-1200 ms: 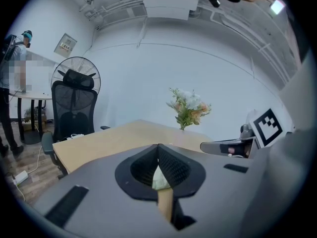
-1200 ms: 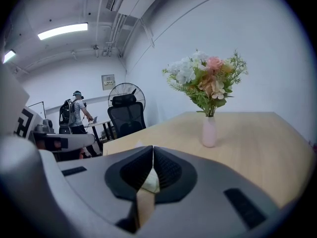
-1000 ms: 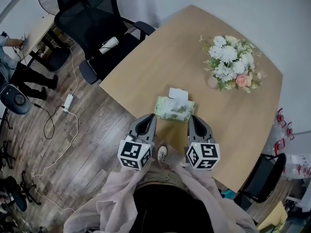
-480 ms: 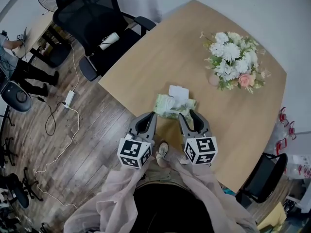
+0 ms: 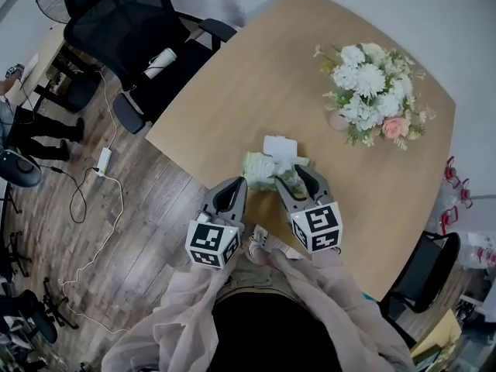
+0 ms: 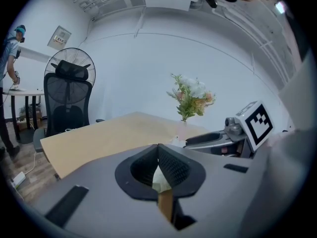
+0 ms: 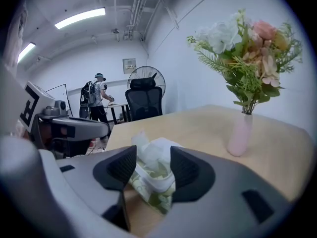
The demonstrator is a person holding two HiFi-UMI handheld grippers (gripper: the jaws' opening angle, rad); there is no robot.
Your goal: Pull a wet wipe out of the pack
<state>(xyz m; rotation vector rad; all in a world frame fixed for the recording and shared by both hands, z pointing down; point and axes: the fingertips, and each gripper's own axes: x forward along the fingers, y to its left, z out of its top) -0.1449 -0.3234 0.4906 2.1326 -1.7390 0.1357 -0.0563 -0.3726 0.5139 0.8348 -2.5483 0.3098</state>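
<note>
The green wet wipe pack (image 5: 266,170) lies near the table's front edge. Its white lid (image 5: 280,146) is flipped back and a white wipe tuft (image 7: 143,144) sticks up from the opening. My right gripper (image 5: 293,175) is at the pack's near right end. Its jaws have just been opening and stand open. In the right gripper view (image 7: 152,155) the pack (image 7: 154,180) shows in the gap between them, and the pads do not press on it. My left gripper (image 5: 235,184) is shut, just short of the pack's left end, with nothing held (image 6: 158,147).
A pink vase of flowers (image 5: 368,99) stands on the wooden table (image 5: 256,76) at the far right. A black office chair (image 5: 128,29) sits off the table's left corner. Cables (image 5: 101,208) run over the wooden floor, and a person (image 5: 15,118) stands at far left.
My right gripper has moved forward onto the pack's near end, and its jaws have gone from shut to open. The left gripper has edged slightly forward and stays shut.
</note>
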